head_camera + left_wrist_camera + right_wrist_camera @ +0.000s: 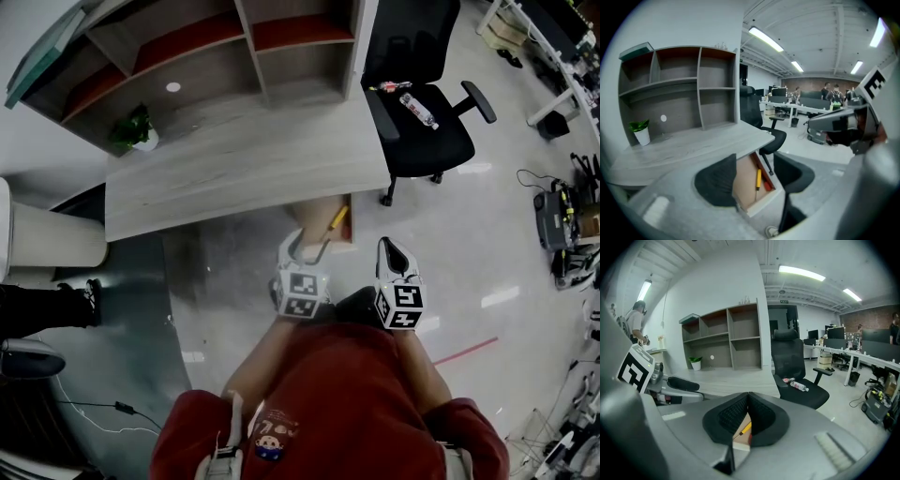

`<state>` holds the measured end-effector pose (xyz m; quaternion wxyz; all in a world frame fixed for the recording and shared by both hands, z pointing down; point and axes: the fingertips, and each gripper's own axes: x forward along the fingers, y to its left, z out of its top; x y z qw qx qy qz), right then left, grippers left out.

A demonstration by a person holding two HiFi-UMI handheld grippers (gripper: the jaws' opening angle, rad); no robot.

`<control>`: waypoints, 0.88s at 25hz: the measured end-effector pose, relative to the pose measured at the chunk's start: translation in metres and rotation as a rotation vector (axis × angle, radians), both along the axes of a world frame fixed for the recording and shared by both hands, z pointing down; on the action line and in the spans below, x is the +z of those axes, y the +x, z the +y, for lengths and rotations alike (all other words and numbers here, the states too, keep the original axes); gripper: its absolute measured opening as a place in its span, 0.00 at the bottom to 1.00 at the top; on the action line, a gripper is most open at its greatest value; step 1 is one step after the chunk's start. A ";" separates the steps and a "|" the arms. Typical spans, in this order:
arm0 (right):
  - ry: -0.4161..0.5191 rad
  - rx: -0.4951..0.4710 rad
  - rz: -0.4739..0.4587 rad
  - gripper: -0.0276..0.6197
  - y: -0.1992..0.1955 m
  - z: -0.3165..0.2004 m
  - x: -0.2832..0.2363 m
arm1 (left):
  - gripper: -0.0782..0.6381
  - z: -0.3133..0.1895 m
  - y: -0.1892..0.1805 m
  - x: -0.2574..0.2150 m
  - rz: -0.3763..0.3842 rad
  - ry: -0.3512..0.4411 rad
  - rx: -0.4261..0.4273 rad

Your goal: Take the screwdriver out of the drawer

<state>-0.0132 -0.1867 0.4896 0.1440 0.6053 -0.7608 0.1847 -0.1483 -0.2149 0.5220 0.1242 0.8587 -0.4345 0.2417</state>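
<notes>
Under the wooden desk (234, 169) a drawer (319, 217) stands pulled out. In it lies a screwdriver (336, 220) with a yellow handle, its shaft pointing toward me. My left gripper (303, 247) hovers open just in front of the drawer. In the left gripper view the screwdriver (758, 179) shows between the spread fingers (717, 180), with a red item (767, 182) beside it, and nothing is held. My right gripper (391, 248) hangs shut and empty to the right of the drawer. Its own view shows the pads (736, 416) meeting at the tips, with the yellow handle (746, 428) beyond.
A black office chair (422, 131) stands right of the desk with a bottle (419, 111) on its seat. Open shelves (216, 47) and a small potted plant (136, 131) sit at the desk's back. Someone's dark shoes (75, 300) are at the left; cables and equipment (558, 220) at the right.
</notes>
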 end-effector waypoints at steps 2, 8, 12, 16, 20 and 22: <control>-0.013 0.009 0.000 0.05 0.001 -0.001 0.007 | 0.45 -0.002 0.001 0.011 -0.008 -0.014 0.010; -0.042 0.028 -0.017 0.05 0.013 -0.009 0.028 | 0.45 -0.008 0.014 0.044 -0.051 -0.063 0.042; -0.064 0.040 -0.033 0.05 0.024 -0.026 0.045 | 0.45 -0.022 0.029 0.062 -0.058 -0.065 0.074; -0.103 0.031 -0.039 0.05 0.034 -0.036 0.063 | 0.45 -0.029 0.039 0.087 -0.062 -0.114 0.069; -0.126 0.026 -0.044 0.05 0.044 -0.051 0.079 | 0.45 -0.045 0.049 0.117 -0.085 -0.139 0.069; -0.132 0.026 -0.044 0.05 0.051 -0.058 0.087 | 0.45 -0.055 0.054 0.133 -0.095 -0.145 0.072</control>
